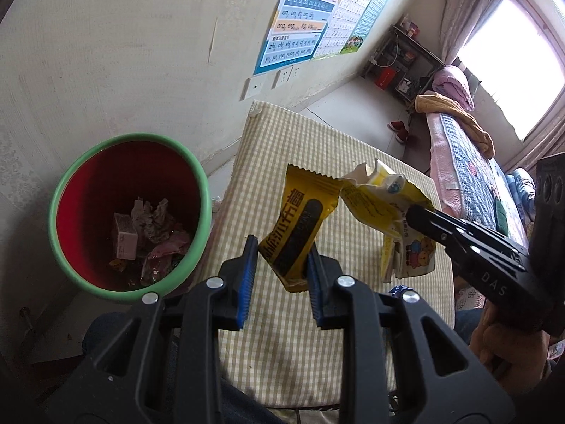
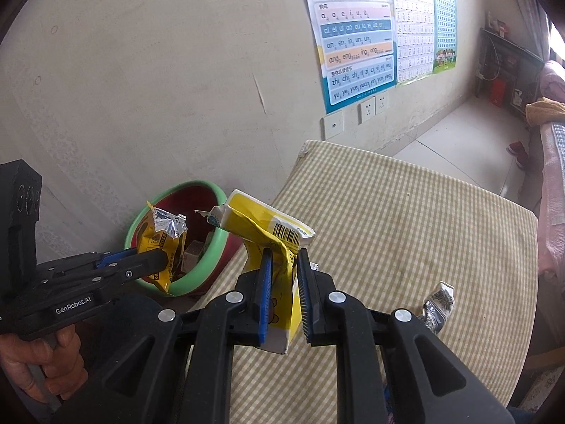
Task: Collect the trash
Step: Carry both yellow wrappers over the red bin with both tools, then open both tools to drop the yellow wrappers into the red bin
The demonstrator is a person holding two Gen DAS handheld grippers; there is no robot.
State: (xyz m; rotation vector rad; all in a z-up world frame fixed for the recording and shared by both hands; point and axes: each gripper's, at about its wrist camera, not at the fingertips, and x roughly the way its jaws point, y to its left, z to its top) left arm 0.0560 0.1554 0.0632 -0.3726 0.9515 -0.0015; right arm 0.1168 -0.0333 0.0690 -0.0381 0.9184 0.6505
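Two pieces of trash are held up in the air above the tabletop [image 2: 406, 212], which is covered with a yellow-checked cloth. The left tongs [image 1: 280, 265] are clamped on a yellow snack wrapper [image 1: 300, 226] printed with dark characters; its torn, foil-lined top shows in the right wrist view, where it hangs in front of the bin. The right tongs [image 2: 284, 289] are clamped on a crumpled yellow carton [image 2: 268, 226] with a barcode on one face and cartoon figures on another, its ripped end pointing up and left. The two items hang near each other but apart.

Beside the tabletop's left edge, on the floor against the wall, stands a red trash bin [image 1: 130, 141] with a green rim. Inside it lie a small pale box, crumpled paper and pinkish wrappers.

One more scrap, a small silvery patterned wrapper [image 2: 438, 305], lies on the tabletop near its right side, just beyond the right tongs.

A hand [image 2: 46, 364] grips the left tool's handle from below. Alphabet posters [image 2: 356, 35] hang on the wall above white sockets. Farther back are a dark shelf unit, red shoes on the floor and a bed [image 1: 469, 162] with pink and mustard bedding under a bright window.
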